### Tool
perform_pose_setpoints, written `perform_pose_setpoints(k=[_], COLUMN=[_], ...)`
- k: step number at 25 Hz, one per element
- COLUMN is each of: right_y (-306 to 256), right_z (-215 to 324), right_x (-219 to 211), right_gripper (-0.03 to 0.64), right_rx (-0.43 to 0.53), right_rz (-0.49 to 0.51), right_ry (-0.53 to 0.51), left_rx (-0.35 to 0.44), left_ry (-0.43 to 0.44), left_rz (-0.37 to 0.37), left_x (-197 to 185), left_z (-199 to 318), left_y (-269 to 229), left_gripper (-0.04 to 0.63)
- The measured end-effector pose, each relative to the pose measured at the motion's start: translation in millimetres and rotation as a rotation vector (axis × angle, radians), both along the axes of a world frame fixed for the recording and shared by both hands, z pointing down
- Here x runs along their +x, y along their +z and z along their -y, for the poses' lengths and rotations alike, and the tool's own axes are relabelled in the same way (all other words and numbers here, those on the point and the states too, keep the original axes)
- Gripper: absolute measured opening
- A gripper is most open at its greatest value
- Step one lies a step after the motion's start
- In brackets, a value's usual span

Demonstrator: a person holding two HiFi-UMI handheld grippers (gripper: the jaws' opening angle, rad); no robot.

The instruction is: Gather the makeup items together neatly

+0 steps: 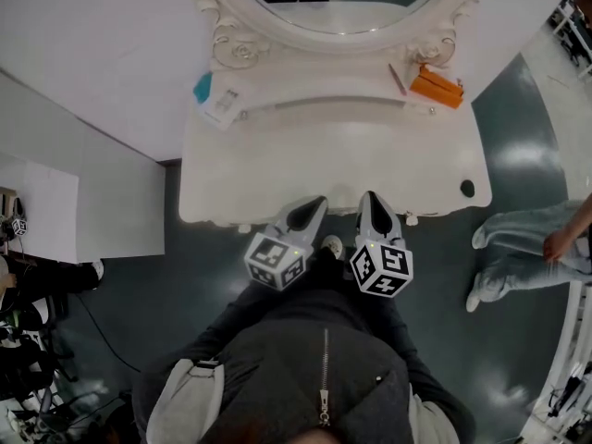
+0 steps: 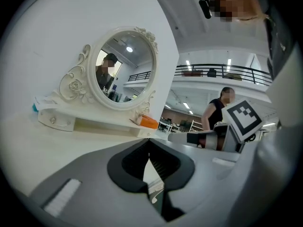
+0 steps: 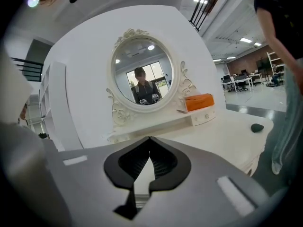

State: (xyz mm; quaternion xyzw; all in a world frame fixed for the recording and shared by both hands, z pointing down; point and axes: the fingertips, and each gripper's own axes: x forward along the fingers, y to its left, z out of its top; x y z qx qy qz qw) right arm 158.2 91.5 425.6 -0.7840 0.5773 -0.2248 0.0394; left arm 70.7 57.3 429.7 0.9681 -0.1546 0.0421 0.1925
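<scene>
A white vanity table [image 1: 277,174] carries an oval mirror [image 1: 242,48] with a low shelf. An orange box [image 1: 437,87] and a thin pencil-like stick [image 1: 397,79] lie at the shelf's right end. A teal item [image 1: 203,87] and a white packet [image 1: 220,106] lie at its left end. A small dark round thing [image 1: 467,189] rests near the table's right edge. My left gripper [image 1: 317,203] and right gripper [image 1: 369,196] hover side by side over the near table edge, both shut and holding nothing. The left gripper view shows the orange box [image 2: 148,122] ahead; the right gripper view shows the orange box [image 3: 199,101] and the dark thing [image 3: 256,127].
A person in light trousers [image 1: 518,248] stands on the dark floor right of the table. A white partition [image 1: 83,202] flanks the table's left side. The table top between my grippers and the shelf is bare.
</scene>
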Motion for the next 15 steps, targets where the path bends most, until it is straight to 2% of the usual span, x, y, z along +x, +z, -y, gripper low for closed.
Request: perform_pose_setpoints(k=[7,15], right_y=[10.5,15.5], right_z=[29.5,53.8], right_x=[37.3,65.9], right_gripper=[0.003,0.003], right_rx=[-0.004,0.002], right_rz=[0.009,0.031], right_ry=[-0.049,-0.083], left_rx=[0.007,0.008], left_ry=[-0.033,-0.101], left_rz=[0.012,0.023], left_x=[36.5,55.2], left_z=[22.1,47.0], left_y=[8.9,13.2], left_gripper=[0.009,0.009])
